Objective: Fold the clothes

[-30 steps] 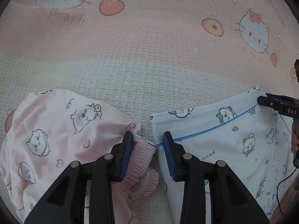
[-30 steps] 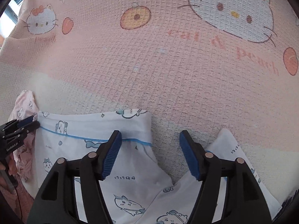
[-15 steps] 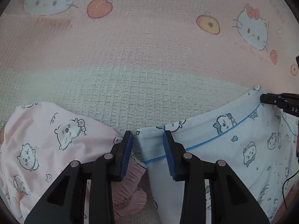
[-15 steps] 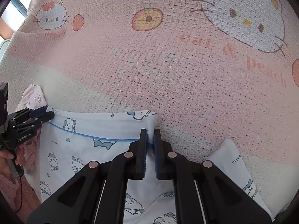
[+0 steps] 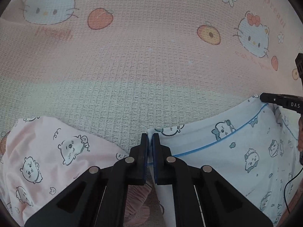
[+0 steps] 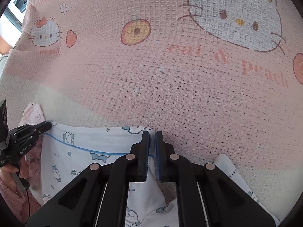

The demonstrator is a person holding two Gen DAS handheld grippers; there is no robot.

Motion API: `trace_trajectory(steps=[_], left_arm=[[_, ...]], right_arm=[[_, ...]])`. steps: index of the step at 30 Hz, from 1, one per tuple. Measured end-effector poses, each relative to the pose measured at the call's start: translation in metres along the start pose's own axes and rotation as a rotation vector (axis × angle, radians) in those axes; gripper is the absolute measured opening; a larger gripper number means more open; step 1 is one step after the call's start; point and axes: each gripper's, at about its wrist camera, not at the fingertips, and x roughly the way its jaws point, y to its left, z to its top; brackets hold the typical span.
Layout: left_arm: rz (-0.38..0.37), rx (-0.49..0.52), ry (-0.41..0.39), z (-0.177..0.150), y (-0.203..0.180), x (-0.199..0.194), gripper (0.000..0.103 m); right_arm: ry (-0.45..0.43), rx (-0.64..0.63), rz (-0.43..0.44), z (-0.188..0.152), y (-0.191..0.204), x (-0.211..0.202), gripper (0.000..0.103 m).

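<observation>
We see two garments: one white garment (image 5: 223, 151) and one pink garment (image 5: 47, 157). Our left gripper (image 5: 150, 141) and right gripper (image 6: 152, 138) each pinch the white one's corners on the pink blanket (image 5: 142, 56).

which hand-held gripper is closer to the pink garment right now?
Left. The left hand-held gripper is clamped on the white garment's corner right beside the pink garment. The right hand-held gripper grips the opposite corner of that edge, with the white garment between.
</observation>
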Motion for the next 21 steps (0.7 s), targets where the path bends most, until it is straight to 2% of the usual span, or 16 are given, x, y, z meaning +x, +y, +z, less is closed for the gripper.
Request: trace_trajectory(steps=[2,4,5,6,7,8,9,13,16,18,21], left_arm=[[0.025,0.021,0.028,0.006,-0.005,0.000,0.013],[0.031,0.035,0.011,0.010,-0.010,-0.017,0.016],[0.025,0.050,-0.027,0.010,-0.015,-0.031,0.019],[0.008,0.076,-0.053,0.009,-0.024,-0.044,0.026],[-0.012,0.103,-0.076,0.008,-0.033,-0.057,0.030],[-0.047,0.140,-0.068,-0.002,-0.047,-0.066,0.034],[-0.085,0.178,-0.054,-0.014,-0.062,-0.073,0.035],[-0.238,0.331,0.000,-0.060,-0.120,-0.104,0.034],[-0.257,0.376,0.049,-0.110,-0.146,-0.117,0.034],[-0.276,0.356,0.071,-0.133,-0.151,-0.123,0.034],[-0.242,0.339,0.090,-0.158,-0.153,-0.131,0.034]], right_arm=[[-0.011,0.045,0.041,0.004,-0.008,0.000,0.008],[-0.032,0.102,0.047,0.003,-0.016,-0.016,0.017],[-0.075,0.110,0.050,-0.004,-0.018,-0.035,0.018],[-0.114,0.112,0.052,-0.011,-0.016,-0.056,0.021],[-0.154,0.114,0.054,-0.018,-0.015,-0.077,0.030],[-0.189,0.114,0.056,-0.026,-0.012,-0.098,0.036],[-0.199,0.107,0.061,-0.038,-0.006,-0.115,0.043],[-0.126,0.080,0.039,-0.108,0.023,-0.155,0.045],[-0.040,0.078,0.006,-0.166,0.045,-0.148,0.045],[0.007,0.084,-0.019,-0.206,0.053,-0.142,0.045],[0.042,0.159,-0.021,-0.252,0.053,-0.135,0.045]])
